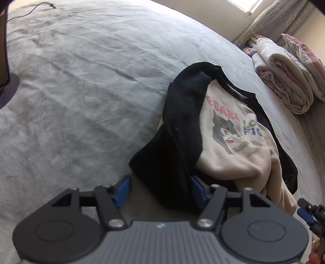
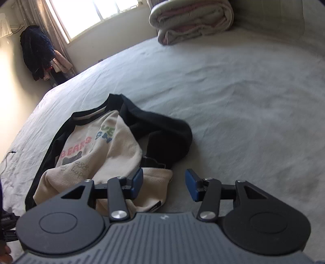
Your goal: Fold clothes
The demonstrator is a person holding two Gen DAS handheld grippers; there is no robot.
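Note:
A cream sweatshirt (image 1: 229, 142) with black sleeves and a cat print lies crumpled on the grey bedsheet (image 1: 81, 81). My left gripper (image 1: 160, 190) stands open over its near edge. A black sleeve (image 1: 182, 121) runs down between the jaws and rests against the right blue pad (image 1: 198, 190), while the left pad is clear of it. In the right wrist view the same sweatshirt (image 2: 97, 146) lies at the left. My right gripper (image 2: 164, 183) is open, with the cream hem (image 2: 156, 182) lying loose between the jaws by the left pad. The right gripper (image 1: 308, 213) also shows at the left view's lower right.
A folded pink-and-white quilt (image 1: 284, 81) (image 2: 191, 22) sits at the far end of the bed. A thin cable (image 1: 30, 10) (image 2: 8, 154) lies on the sheet. Dark clothes (image 2: 36, 52) hang by the window. A dark object (image 1: 4, 61) stands at the left view's edge.

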